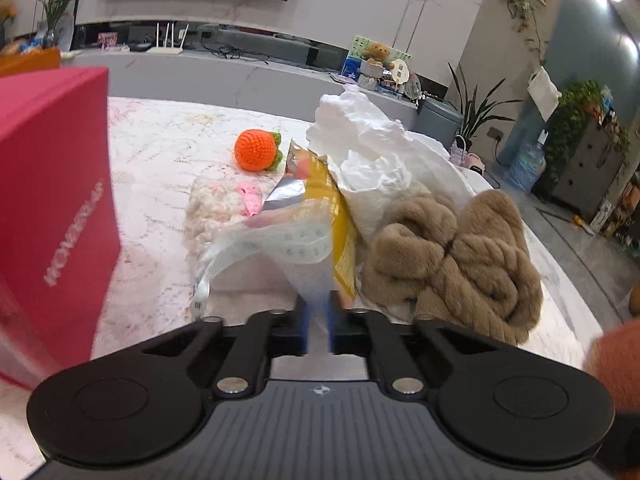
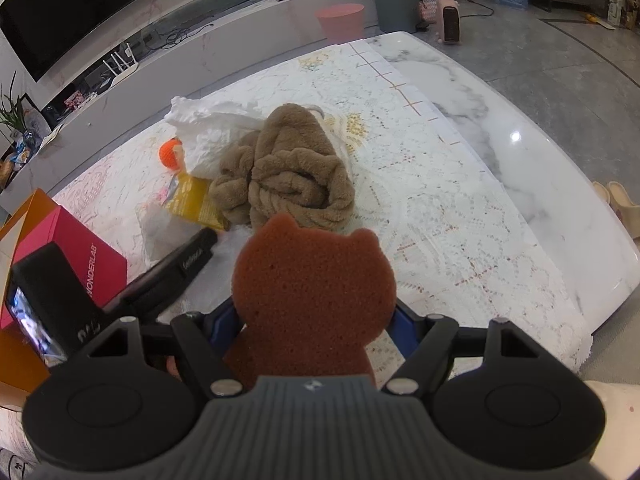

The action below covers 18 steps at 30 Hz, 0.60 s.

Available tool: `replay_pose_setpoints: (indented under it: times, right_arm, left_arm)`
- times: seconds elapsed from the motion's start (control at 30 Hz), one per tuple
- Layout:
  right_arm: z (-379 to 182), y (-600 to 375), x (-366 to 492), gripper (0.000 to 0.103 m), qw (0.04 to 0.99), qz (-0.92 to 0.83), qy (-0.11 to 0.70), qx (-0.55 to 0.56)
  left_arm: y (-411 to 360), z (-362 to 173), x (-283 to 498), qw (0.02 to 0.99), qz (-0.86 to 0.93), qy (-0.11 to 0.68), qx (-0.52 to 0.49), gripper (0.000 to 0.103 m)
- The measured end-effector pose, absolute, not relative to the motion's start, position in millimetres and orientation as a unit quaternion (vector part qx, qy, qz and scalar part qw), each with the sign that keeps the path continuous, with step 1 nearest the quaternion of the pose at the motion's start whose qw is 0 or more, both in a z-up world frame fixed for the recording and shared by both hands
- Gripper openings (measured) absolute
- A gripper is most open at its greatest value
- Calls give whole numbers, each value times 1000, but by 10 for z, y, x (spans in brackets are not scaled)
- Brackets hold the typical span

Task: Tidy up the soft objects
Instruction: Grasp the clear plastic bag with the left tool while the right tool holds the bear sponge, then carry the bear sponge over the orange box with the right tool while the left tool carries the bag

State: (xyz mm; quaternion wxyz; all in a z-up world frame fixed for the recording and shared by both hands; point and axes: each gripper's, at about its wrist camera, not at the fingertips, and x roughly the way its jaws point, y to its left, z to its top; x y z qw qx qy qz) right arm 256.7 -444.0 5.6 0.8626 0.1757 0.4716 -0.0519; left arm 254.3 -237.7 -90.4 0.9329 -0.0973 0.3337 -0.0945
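My left gripper [image 1: 319, 320] is clamped on the lower edge of a clear plastic pouch [image 1: 296, 248], which lies mid-table just beside the brown fleece bundle [image 1: 452, 256]. My right gripper [image 2: 316, 320] holds the bear-shaped sponge [image 2: 312, 280] across its width, jaws wide, above the near edge of the table [image 2: 520, 152]. To lift cleanly, I draw the pouch up slowly so the thin film does not slip, clear of the fleece, and carry it toward the red box [image 1: 52, 208].

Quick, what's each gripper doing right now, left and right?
Left gripper: jaws closed on the clear plastic packet.
Right gripper: jaws closed on the brown bear-shaped sponge.
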Motion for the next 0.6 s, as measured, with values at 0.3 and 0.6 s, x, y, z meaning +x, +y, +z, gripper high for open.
replay_pose_setpoints:
  times: [0.3, 0.6]
  right_arm:
    - [35, -4429, 2571, 74, 861, -50, 474, 175]
    - [29, -4319, 2568, 74, 862, -43, 480, 159]
  left_arm:
    - [-2097, -613, 2005, 940, -130, 310, -61, 3]
    - [-1514, -646, 1415, 929, -163, 330, -39, 3]
